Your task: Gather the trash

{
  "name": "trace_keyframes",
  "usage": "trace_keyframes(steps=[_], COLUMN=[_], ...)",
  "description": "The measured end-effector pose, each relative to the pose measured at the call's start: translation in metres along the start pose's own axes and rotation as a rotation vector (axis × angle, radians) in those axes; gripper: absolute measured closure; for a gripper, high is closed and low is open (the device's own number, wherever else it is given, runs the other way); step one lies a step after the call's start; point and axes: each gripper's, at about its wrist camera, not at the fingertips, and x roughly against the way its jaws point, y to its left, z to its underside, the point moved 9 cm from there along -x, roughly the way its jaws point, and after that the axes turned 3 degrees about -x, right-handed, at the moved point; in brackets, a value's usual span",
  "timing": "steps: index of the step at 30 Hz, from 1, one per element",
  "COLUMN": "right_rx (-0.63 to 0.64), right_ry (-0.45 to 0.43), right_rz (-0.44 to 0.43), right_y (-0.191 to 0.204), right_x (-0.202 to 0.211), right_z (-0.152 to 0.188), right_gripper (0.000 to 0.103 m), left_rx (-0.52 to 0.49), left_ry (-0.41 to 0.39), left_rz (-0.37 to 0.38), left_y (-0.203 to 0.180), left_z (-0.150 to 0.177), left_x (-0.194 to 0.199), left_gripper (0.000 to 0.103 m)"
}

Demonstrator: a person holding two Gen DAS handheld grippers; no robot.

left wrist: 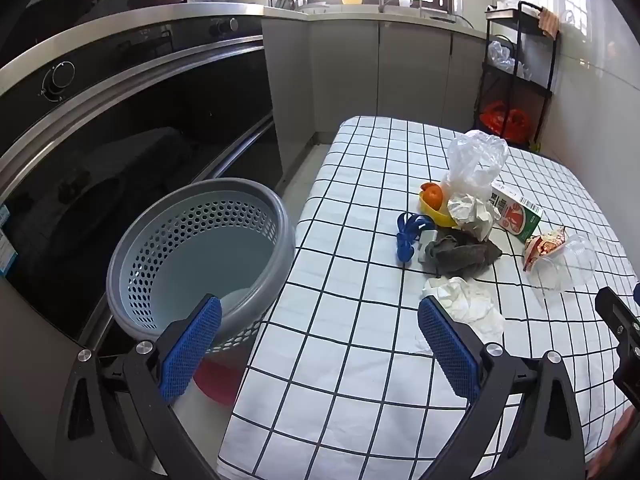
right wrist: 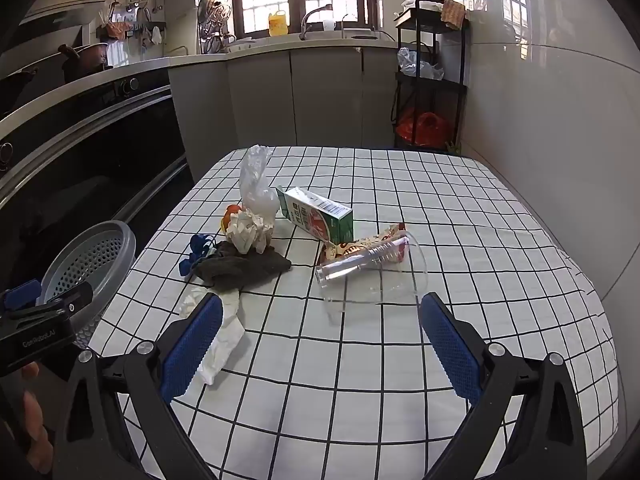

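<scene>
A grey perforated trash basket [left wrist: 200,256] stands on the floor left of the checked table [left wrist: 352,360]; it also shows in the right wrist view [right wrist: 96,256]. On the table lie a white tissue [left wrist: 468,304] [right wrist: 224,336], a dark cloth [left wrist: 464,254] [right wrist: 244,266], crumpled paper [left wrist: 472,212] [right wrist: 250,228], a clear plastic bag [left wrist: 476,160], a green juice carton [right wrist: 320,216], a snack wrapper [left wrist: 544,246] and a tipped clear cup [right wrist: 372,268]. My left gripper [left wrist: 320,344] is open, between basket and tissue. My right gripper [right wrist: 320,344] is open, near the cup.
A blue cord [left wrist: 408,236] and a yellow dish with an orange [left wrist: 434,200] lie beside the trash. A black oven front [left wrist: 120,140] is on the left, a black shelf rack [right wrist: 432,76] at the far right corner by the wall.
</scene>
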Motion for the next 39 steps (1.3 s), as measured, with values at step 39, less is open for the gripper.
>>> trace_keyframes(steps=[39], right_rx=[-0.003], right_ry=[-0.001], right_rz=[-0.005], right_y=[0.0014], right_x=[-0.0003], right_z=[-0.0014], right_gripper=[0.008], left_rx=[-0.003], left_ry=[-0.005], left_rz=[-0.007], left_y=[0.0005], left_z=[-0.0022], left_x=[0.0008], left_gripper=[0.006])
